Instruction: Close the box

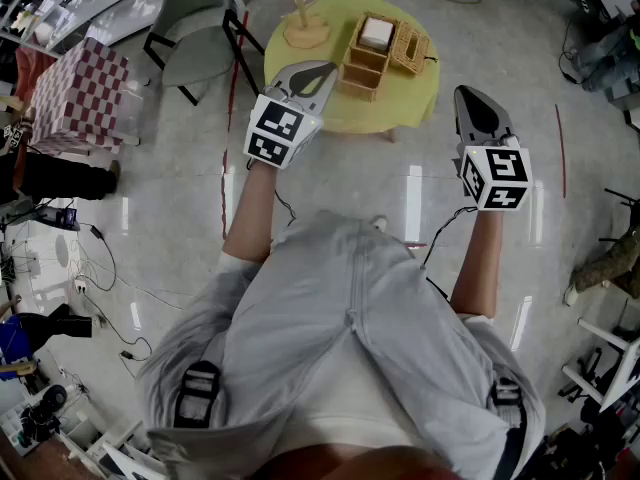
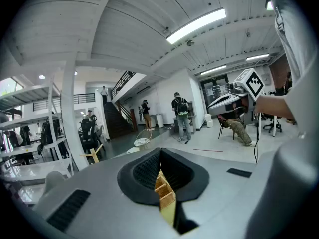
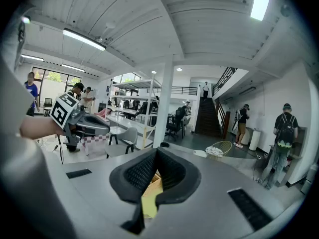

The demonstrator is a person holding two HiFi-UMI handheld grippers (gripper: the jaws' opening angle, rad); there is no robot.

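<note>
**Two pairs of jaws closed, nothing held**

Both grippers are held out in front of the person, who stands on a glossy grey floor (image 1: 360,178) and looks down on a round yellow table (image 1: 405,98) at the far side.

The box (image 1: 366,56) stands on the far right part of that table. Its top is open so that its wooden compartments show, and the farthest one holds something white (image 1: 376,33). Neither gripper touches it.

The left gripper (image 1: 328,69) points far and to the right. Its tip shows over the table's near left edge, just left of the box; how high above the tabletop it is cannot be told. In the left gripper view its jaws meet at the tip with nothing clamped. Through the narrow slit below the tip, a strip of the box (image 2: 164,190) and of the yellow tabletop can be seen beyond.

The right gripper (image 1: 468,94) is well apart from the left one. It is over the floor to the right of the table, with its tip near the table's right edge. In the right gripper view its jaws likewise stand together and empty, with only a sliver of yellow and of wood behind them.

A wicker basket (image 1: 411,49) sits just beside the box on its right. A wooden stand (image 1: 303,30) rises at the table's far left. Left of the table is a grey chair (image 1: 195,53), and farther left a red-and-white checked block (image 1: 85,93).
</note>
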